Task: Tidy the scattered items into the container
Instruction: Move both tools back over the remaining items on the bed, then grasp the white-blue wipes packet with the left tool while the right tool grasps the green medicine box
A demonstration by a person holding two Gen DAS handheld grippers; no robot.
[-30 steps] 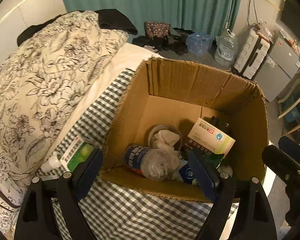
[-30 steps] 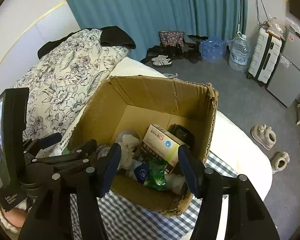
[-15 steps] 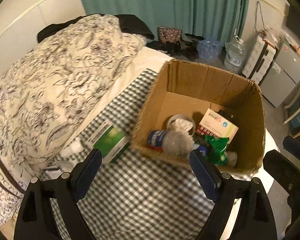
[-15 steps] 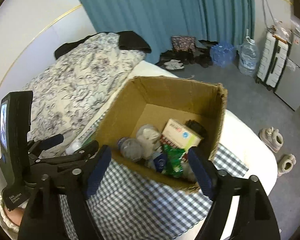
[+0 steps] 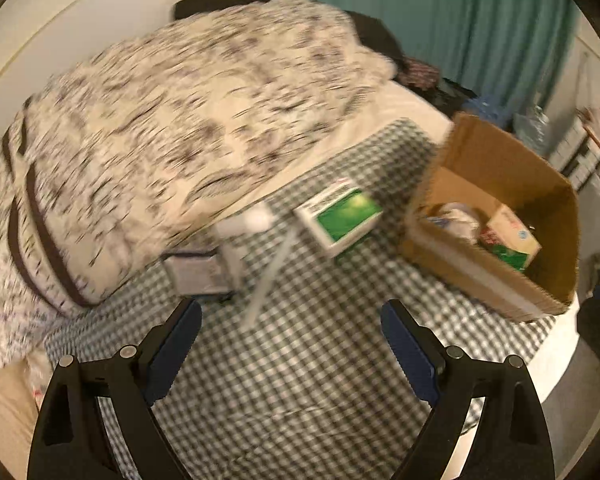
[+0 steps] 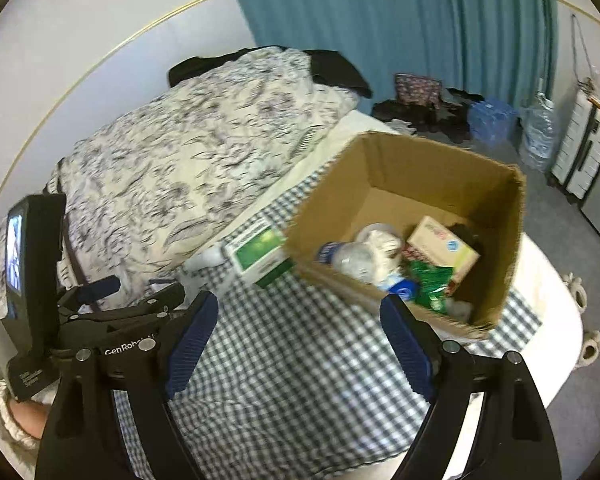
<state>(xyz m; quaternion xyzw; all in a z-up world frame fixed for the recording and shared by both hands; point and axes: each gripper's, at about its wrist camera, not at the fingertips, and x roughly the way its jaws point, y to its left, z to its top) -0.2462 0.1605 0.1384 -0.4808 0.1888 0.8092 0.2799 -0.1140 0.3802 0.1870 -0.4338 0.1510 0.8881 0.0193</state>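
Note:
A cardboard box (image 5: 496,160) (image 6: 428,168) stands on a checked cloth (image 5: 300,360) on the bed and holds a plastic bottle (image 6: 348,256), a tan carton (image 6: 444,248), a green packet (image 6: 428,280) and other items. A green-and-white box (image 5: 340,216) (image 6: 260,252), a small white bottle (image 5: 244,224) (image 6: 204,260), a white stick (image 5: 268,276) and a grey pack (image 5: 198,274) lie on the cloth left of it. My left gripper (image 5: 292,344) is open and empty above the cloth. My right gripper (image 6: 300,340) is open and empty, with the left gripper's body (image 6: 32,288) to its left.
A flowered quilt (image 5: 160,120) (image 6: 188,152) is piled along the left of the bed. On the floor beyond are shoes (image 6: 576,284), water bottles (image 6: 540,136), a suitcase (image 6: 584,152) and a teal curtain (image 6: 400,20).
Both grippers have pulled back and swung left, away from the box. The left wrist view is blurred by motion, and the loose items beside the box have come into view.

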